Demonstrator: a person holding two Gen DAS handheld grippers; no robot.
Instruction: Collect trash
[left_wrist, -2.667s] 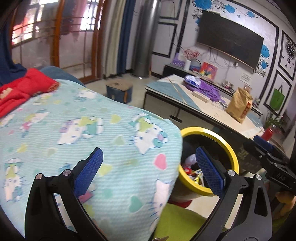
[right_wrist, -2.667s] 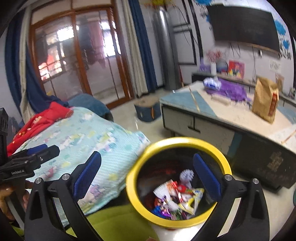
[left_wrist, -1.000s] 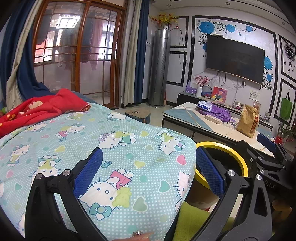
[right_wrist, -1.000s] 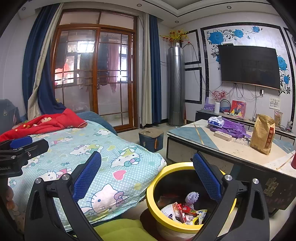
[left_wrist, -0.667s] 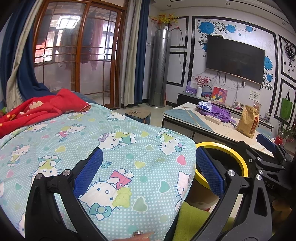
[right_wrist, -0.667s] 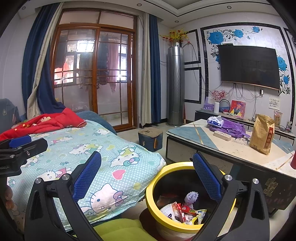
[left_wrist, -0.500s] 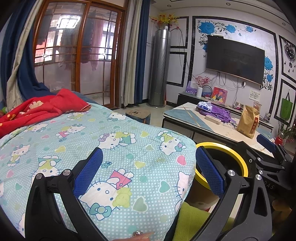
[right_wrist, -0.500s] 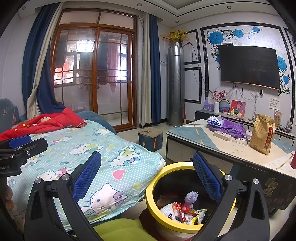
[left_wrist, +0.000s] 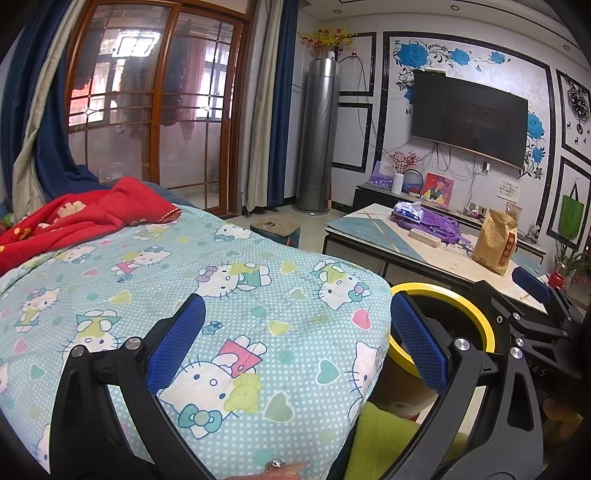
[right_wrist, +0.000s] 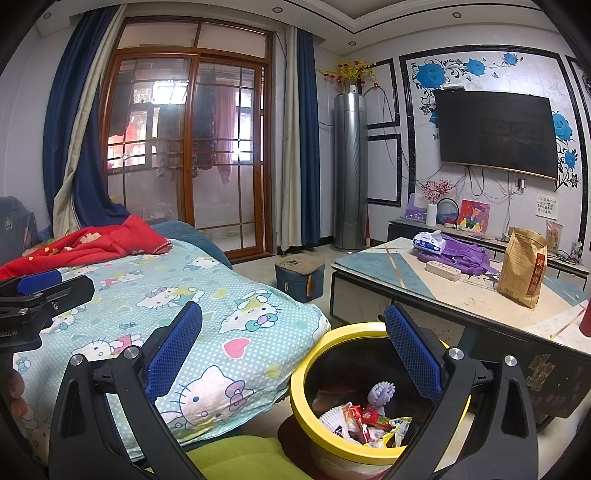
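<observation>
A yellow-rimmed trash bin (right_wrist: 306, 365) stands on the floor between the bed and the coffee table; in the right wrist view it holds wrappers and other trash (right_wrist: 364, 417). The bin's rim also shows in the left wrist view (left_wrist: 476, 314). My left gripper (left_wrist: 295, 347) is open and empty, held above the Hello Kitty bedspread (left_wrist: 229, 280). My right gripper (right_wrist: 291, 350) is open and empty, held above and just left of the bin. Each gripper shows at the edge of the other's view.
A coffee table (right_wrist: 461, 295) at the right carries a brown paper bag (right_wrist: 522, 267), a purple bag (right_wrist: 458, 254) and a power strip. A red blanket (right_wrist: 92, 243) lies at the bed's far end. A small blue stool (right_wrist: 299, 277) stands on the floor. A green cushion (right_wrist: 240, 458) lies below.
Both grippers rose and tilted up from close over the bin about 2.7 s ago. Over the last second nothing has visibly moved.
</observation>
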